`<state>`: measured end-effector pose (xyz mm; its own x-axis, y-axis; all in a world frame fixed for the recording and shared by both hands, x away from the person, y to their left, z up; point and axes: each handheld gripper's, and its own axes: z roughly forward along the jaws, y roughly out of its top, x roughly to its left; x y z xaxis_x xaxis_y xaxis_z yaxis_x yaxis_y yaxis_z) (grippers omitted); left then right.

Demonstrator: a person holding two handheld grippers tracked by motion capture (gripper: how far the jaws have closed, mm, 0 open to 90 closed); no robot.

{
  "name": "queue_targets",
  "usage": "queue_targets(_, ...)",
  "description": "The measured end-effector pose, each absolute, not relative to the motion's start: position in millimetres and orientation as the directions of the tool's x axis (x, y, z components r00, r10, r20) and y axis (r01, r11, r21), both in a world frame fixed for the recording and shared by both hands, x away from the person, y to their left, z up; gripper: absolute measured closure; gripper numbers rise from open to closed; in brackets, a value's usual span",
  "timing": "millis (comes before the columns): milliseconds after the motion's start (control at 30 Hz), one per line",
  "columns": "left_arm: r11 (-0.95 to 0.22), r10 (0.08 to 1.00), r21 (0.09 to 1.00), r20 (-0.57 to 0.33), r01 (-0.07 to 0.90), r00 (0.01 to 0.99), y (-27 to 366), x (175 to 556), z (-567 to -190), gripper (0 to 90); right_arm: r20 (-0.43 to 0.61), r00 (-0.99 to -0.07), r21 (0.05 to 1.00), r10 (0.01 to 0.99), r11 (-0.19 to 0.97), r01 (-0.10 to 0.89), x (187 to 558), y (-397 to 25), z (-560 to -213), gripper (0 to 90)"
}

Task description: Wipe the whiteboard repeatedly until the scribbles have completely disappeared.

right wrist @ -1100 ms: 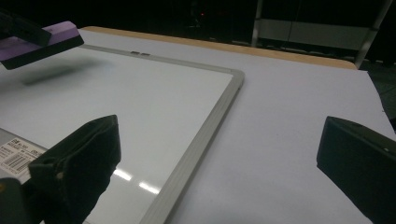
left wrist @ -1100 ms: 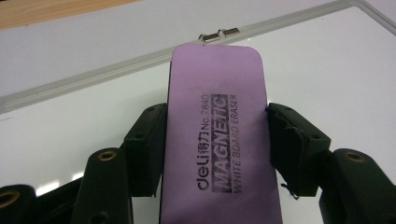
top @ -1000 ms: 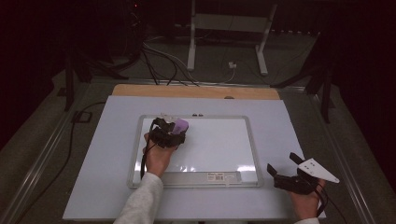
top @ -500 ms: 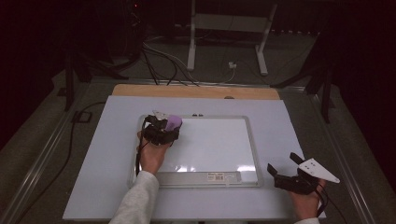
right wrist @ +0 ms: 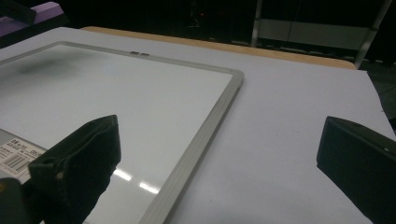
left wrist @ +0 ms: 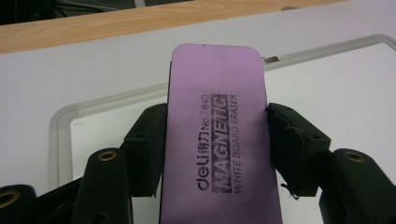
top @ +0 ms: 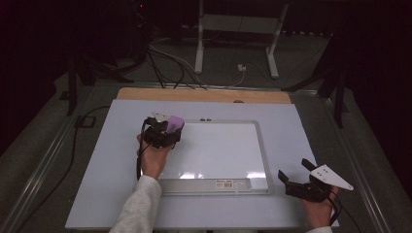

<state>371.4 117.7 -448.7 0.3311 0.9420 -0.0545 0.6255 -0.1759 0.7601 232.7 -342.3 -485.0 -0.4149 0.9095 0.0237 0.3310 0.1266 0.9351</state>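
Dark room, pale table [top: 97, 184] — left gripper [top: 163, 132] jaws pinching purple eraser [left wrist: 217, 135] over whiteboard [top: 218, 150], right gripper [top: 297, 175] jaws spread.

Eraser [left wrist: 217, 135]: matt purple plastic, smudged, black printed lettering. Whiteboard [top: 218, 150]: glossy white writing surface with light glare; smooth satin grey frame, metal-look; paper barcode label. Table [top: 111, 160]: smooth matt pale top, bare wood strip along far edge. Left tongs [left wrist: 215, 144]: matt black plastic, brass-coloured screw inserts.
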Motion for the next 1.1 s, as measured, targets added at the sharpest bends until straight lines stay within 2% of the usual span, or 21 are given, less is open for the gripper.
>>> queue_targets(1100, -0.1, 0.968, 0.756, -0.076, 0.647, 0.238, 154, 388, -454, 42.0, 0.024, -0.414, 0.933, 0.91, 0.128, 0.336, 233, -342, -485, 0.0)
